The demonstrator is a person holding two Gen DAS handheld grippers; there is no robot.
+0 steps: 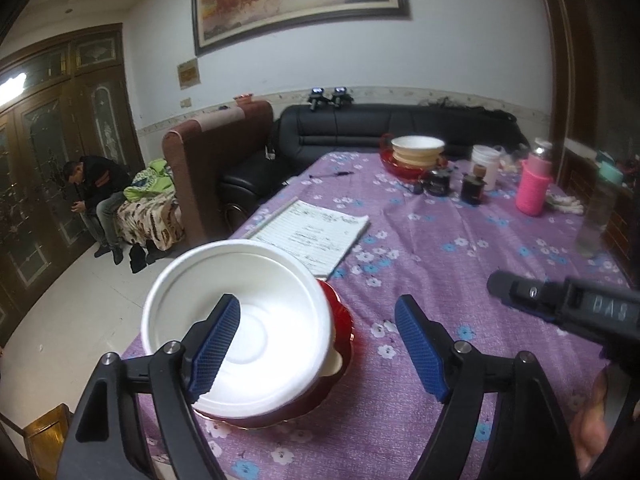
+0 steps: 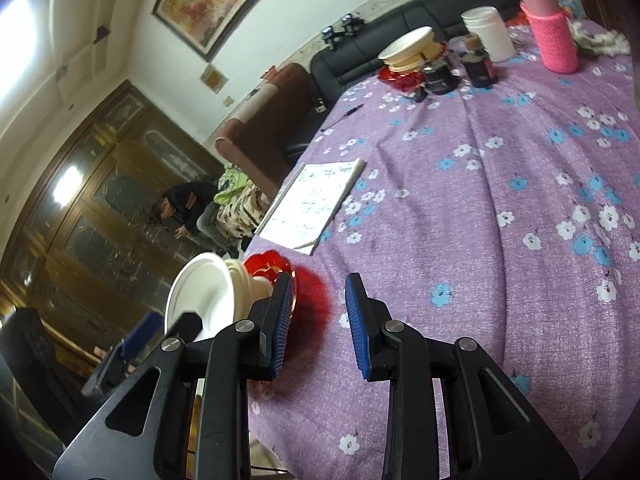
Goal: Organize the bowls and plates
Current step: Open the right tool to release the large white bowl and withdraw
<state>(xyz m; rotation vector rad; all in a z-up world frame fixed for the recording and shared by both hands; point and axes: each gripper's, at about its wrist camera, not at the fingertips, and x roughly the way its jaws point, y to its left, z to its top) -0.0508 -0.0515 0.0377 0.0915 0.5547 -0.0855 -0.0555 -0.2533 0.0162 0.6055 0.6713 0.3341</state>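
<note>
A white bowl [image 1: 240, 320] tops a short stack of cream bowls [image 2: 256, 284] in a red plate [image 1: 340, 332] at the table's near left corner. My left gripper [image 1: 318, 304] is wide open, with one finger over the bowl's hollow and the other over the cloth to its right; neither pad touches the bowl. My right gripper [image 2: 319, 278] stands narrowly open beside the stack, with only the red plate's rim [image 2: 316, 308] and cloth in its gap. It also shows from the side, as my right gripper [image 1: 504, 286]. A second stack of bowls [image 1: 416, 152] in a red plate sits at the far end.
An open notebook [image 1: 316, 236] lies just beyond the near stack. Dark jars [image 1: 472, 188], a white tub [image 1: 486, 168], a pink bottle [image 1: 534, 184] and a clear bottle [image 1: 596, 216] crowd the far right. The table edge runs along the left, and a person [image 1: 96, 196] sits beyond it.
</note>
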